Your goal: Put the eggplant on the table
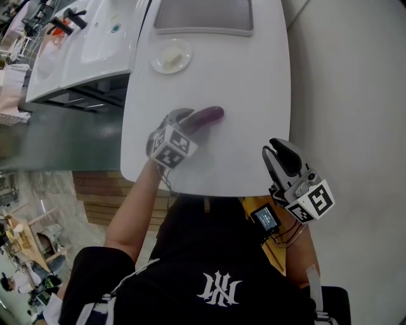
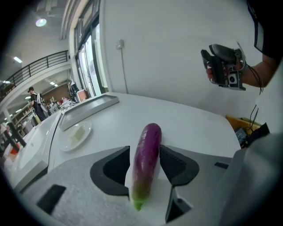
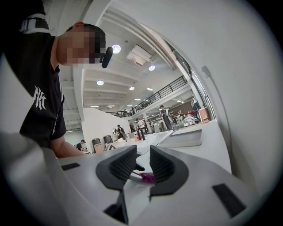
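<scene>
A purple eggplant [image 1: 208, 117] with a green stem end lies lengthwise on the white table [image 1: 247, 82] near its front left. My left gripper [image 1: 188, 119] slants down over the stem half, one jaw on each side. In the left gripper view the eggplant [image 2: 148, 163] touches the right pad, and a thin strip of table shows at the left pad. My right gripper [image 1: 279, 150] hangs level beyond the table's front right corner, open and empty. The right gripper view shows only the eggplant's tip [image 3: 147, 178] far off between the jaws.
A small white plate [image 1: 171, 57] with a pale piece on it sits at the table's far left. A grey tray [image 1: 203, 16] lies at the far end. A white wall [image 1: 355, 95] runs along the right. More white tables [image 1: 82, 44] stand to the left.
</scene>
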Action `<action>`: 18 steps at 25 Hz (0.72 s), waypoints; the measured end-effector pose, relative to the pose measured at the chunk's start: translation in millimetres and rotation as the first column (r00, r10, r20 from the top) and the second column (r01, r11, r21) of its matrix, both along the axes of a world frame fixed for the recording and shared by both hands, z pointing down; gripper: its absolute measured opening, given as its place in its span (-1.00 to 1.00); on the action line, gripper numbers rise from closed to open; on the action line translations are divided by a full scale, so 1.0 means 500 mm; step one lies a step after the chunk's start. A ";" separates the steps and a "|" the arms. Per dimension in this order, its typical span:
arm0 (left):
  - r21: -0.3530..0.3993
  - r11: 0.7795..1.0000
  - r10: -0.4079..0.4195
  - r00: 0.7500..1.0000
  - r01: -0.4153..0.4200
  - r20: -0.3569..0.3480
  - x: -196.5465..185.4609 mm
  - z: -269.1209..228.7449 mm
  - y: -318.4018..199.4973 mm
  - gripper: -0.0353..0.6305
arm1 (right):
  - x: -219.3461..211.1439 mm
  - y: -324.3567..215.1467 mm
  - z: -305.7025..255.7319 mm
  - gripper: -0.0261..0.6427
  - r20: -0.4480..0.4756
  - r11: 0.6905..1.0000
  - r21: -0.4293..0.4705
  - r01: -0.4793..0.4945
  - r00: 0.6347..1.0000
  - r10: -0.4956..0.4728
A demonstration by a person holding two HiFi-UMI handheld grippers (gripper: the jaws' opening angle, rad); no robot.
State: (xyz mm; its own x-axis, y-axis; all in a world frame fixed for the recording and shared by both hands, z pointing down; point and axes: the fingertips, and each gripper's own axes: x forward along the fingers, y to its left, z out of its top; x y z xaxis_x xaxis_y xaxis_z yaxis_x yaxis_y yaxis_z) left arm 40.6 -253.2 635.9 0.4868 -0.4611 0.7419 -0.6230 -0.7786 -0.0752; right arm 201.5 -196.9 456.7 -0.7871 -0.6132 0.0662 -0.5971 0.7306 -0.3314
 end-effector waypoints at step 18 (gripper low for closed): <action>0.171 0.934 -0.182 0.831 0.313 -0.526 -0.052 -0.285 0.247 -0.87 | -0.252 0.104 0.011 -0.80 -0.036 0.976 0.076 0.205 0.979 -0.203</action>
